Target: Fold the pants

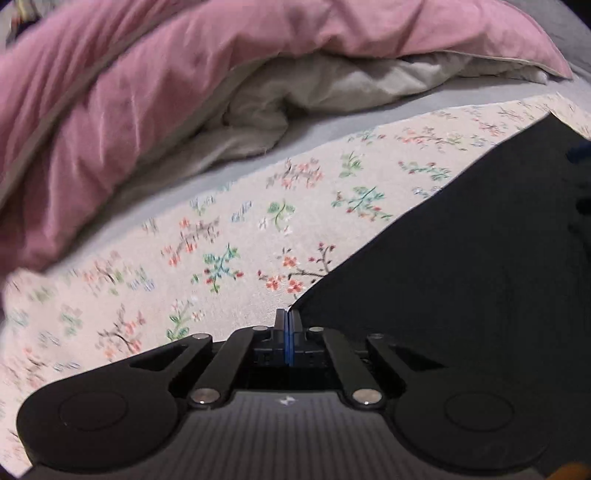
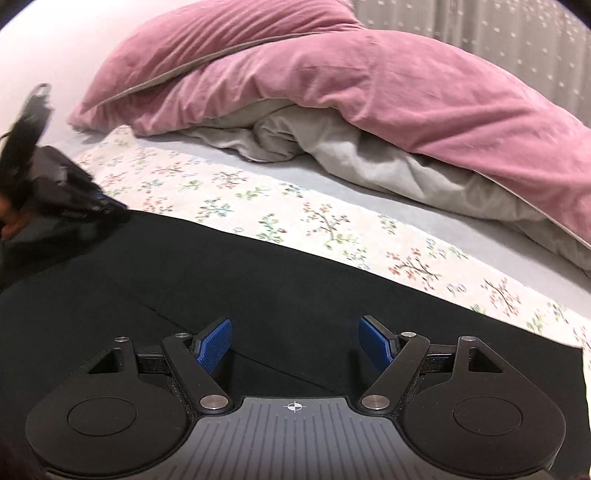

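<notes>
Here, much of the black pants (image 2: 258,280) is hard to read for me: the cloth is so dark that I see only a few faint creases, and I cannot tell which part is the waist and which the legs. In both views the pants are cut off by the edge of the picture and by the gripper bodies.

The pants lie flat on the flowered sheet (image 1: 221,236), on the near side of it. My left gripper (image 1: 287,319) is fully clenched, its blue pads pressed together right at the edge of the pants; whether it pinches any cloth there I cannot tell, because the tips hide that spot. My right gripper (image 2: 295,341) is released, its jaws stand wide apart above the middle of the pants, and nothing is between the pads.

In the right wrist view, at the far left edge of the pants, a dark blurred shape stands; I cannot make out what it is.

Beyond the pants, the flowered sheet covers a grey bed surface (image 2: 332,192). Further behind lies a heaped pink blanket (image 2: 369,85) with a grey underside. A grey curtain (image 2: 480,26) hangs behind the blanket.
</notes>
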